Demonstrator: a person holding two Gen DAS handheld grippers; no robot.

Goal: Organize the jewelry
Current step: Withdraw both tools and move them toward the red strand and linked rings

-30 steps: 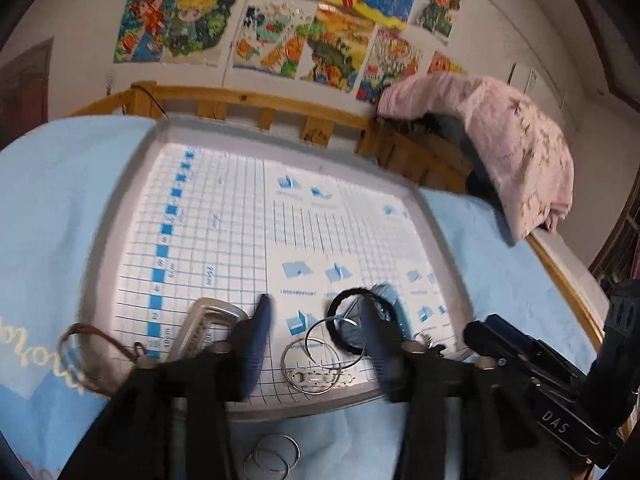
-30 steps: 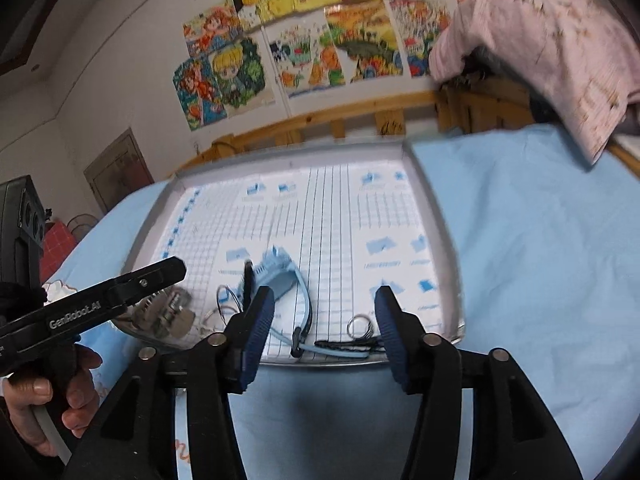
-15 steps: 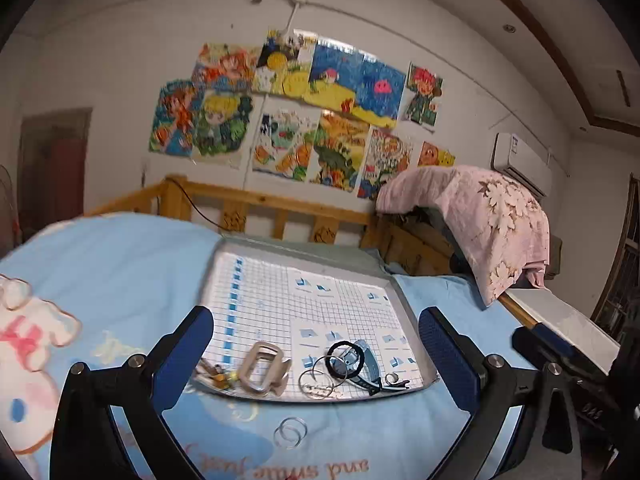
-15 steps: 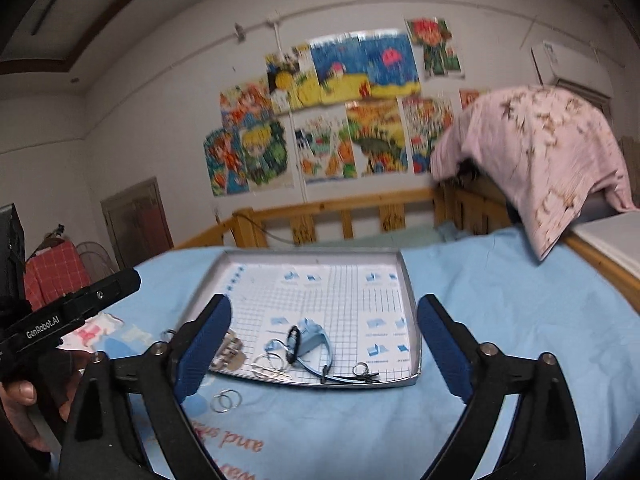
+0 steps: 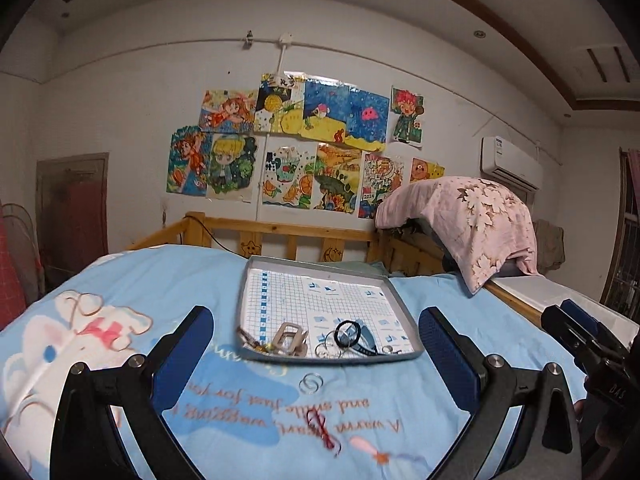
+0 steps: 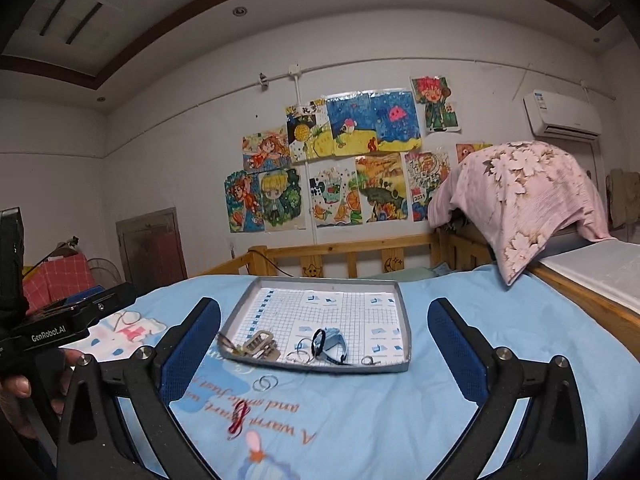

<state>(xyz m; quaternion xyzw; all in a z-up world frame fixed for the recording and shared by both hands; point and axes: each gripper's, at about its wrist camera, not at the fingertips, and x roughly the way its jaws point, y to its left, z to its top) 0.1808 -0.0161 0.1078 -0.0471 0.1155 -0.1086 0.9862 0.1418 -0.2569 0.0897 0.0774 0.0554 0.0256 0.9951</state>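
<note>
A grey metal tray (image 5: 404, 316) (image 6: 404, 320) with a blue grid liner sits on the blue bedspread. Along its near edge lie a beige buckle (image 5: 287, 335) (image 6: 258, 342), a black band (image 5: 347, 333) (image 6: 319, 342), a blue watch (image 6: 334, 344), thin wire rings (image 5: 327, 350) and a small ring (image 6: 368, 360). A pair of silver rings (image 5: 311, 383) (image 6: 267, 383) and a red string (image 5: 323, 428) (image 6: 239, 420) lie on the bedspread in front of the tray. My left gripper (image 5: 316, 360) and right gripper (image 6: 324, 352) are both wide open, empty, held back from the tray.
A wooden bed rail (image 5: 296, 236) runs behind the tray. A pink floral quilt (image 5: 476, 216) is piled at the back right. Drawings (image 5: 304, 152) cover the wall. The left hand-held unit (image 6: 60, 328) shows at the left of the right wrist view.
Both grippers have pulled back and up from the tray and opened wide. The tray and jewelry now look small and far ahead. Nothing is held.
</note>
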